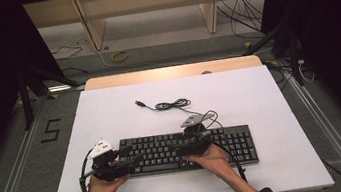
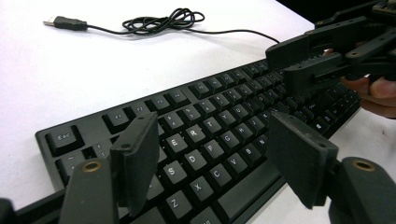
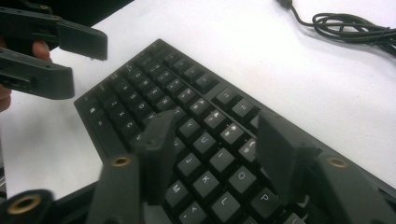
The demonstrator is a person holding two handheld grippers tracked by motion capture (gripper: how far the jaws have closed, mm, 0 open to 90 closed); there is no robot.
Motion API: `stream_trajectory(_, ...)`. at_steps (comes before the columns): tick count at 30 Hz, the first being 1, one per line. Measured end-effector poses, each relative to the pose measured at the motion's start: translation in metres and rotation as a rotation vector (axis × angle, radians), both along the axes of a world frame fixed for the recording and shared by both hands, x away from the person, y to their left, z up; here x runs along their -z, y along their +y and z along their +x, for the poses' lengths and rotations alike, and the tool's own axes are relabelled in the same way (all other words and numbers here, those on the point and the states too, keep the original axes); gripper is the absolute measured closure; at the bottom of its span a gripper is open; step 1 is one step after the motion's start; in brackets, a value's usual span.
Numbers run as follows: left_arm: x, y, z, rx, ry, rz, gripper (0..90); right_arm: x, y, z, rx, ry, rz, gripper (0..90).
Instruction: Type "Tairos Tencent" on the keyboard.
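A black keyboard (image 1: 235, 142) lies across the near half of the white table (image 1: 110, 114). Its cable (image 1: 172, 105) lies in a loose coil behind it, ending in a USB plug (image 1: 139, 103). My left gripper (image 1: 136, 160) hovers over the keyboard's left end and points right. In the left gripper view it (image 2: 215, 154) is open above the letter keys (image 2: 205, 140), with nothing between its jaws. My right gripper (image 1: 177, 150) is over the keyboard's middle and points left. In the right gripper view it (image 3: 217, 144) stands open over the keys (image 3: 205, 144). The two grippers face each other, apart.
White table surface lies free behind the cable and to the left and right of the keyboard. Beyond the far edge stand wooden frame legs (image 1: 90, 26) with loose cables (image 1: 248, 14) on the floor. A "5" mark (image 1: 51, 130) and metal rails (image 1: 21, 162) lie left of the table.
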State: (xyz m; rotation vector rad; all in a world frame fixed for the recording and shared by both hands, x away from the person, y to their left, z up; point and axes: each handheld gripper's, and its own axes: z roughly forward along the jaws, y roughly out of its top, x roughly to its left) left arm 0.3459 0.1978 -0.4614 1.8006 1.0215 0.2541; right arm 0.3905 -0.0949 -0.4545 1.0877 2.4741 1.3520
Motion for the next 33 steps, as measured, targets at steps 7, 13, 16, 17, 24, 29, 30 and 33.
stream_trajectory(7,0.0,-0.007,0.004,0.002,0.008,0.005,43.8,-0.005,-0.006,-0.004,0.005,-0.009,0.009,37.9)
stream_trajectory(13,0.002,-0.01,0.009,-0.004,0.023,0.014,54.6,-0.008,-0.011,-0.007,0.007,-0.014,0.007,34.9)
stream_trajectory(16,0.003,-0.015,0.013,0.006,0.035,0.034,61.1,-0.009,-0.014,-0.009,0.008,-0.019,0.009,34.4)
stream_trajectory(17,0.004,-0.017,0.014,0.005,0.043,0.042,63.0,-0.01,-0.015,-0.01,0.009,-0.019,0.01,34.4)
stream_trajectory(24,0.009,-0.028,0.023,0.023,0.079,0.095,75.9,-0.012,-0.021,-0.011,0.015,-0.027,0.017,33.1)
stream_trajectory(29,0.013,-0.032,0.03,0.021,0.101,0.129,82.4,-0.012,-0.022,-0.011,0.019,-0.032,0.018,31.6)
stream_trajectory(30,0.014,-0.033,0.031,0.022,0.1,0.136,83.3,-0.012,-0.022,-0.012,0.018,-0.032,0.017,31.1)
stream_trajectory(33,0.015,-0.036,0.034,0.027,0.106,0.148,86.5,-0.011,-0.022,-0.012,0.017,-0.03,0.012,30.5)
